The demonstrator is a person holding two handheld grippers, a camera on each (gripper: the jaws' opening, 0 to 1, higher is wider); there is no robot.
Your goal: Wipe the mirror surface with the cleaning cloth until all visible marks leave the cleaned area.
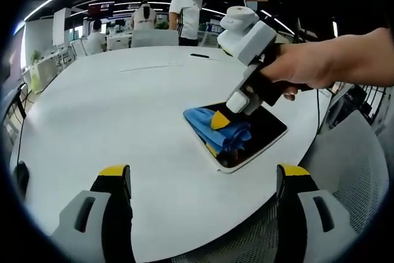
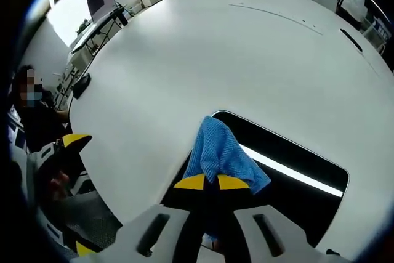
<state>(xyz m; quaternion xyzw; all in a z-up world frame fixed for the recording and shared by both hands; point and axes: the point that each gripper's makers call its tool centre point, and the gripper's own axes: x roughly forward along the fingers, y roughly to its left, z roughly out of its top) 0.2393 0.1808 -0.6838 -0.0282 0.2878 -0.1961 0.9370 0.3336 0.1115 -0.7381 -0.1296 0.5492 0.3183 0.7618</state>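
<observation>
A blue cleaning cloth [image 1: 225, 132] lies bunched on the left part of a dark rectangular mirror [image 1: 268, 129] that lies flat on the white table [image 1: 123, 109]. A hand holds my right gripper [image 1: 220, 121], which comes down onto the cloth from the right. In the right gripper view its yellow-tipped jaws [image 2: 212, 182] stand close together, shut on the cloth [image 2: 218, 149] over the mirror [image 2: 280, 143]. My left gripper [image 1: 203, 173] hovers open at the table's near edge, nothing between its jaws. One of its yellow fingertips [image 2: 75, 141] shows at the left.
The mirror reflects a bright ceiling light strip [image 2: 289, 173]. A grey mesh chair [image 1: 351, 170] sits at the table's right edge. Several people [image 1: 184, 16] and desks stand beyond the far side. A small dark object [image 1: 199, 56] lies far back on the table.
</observation>
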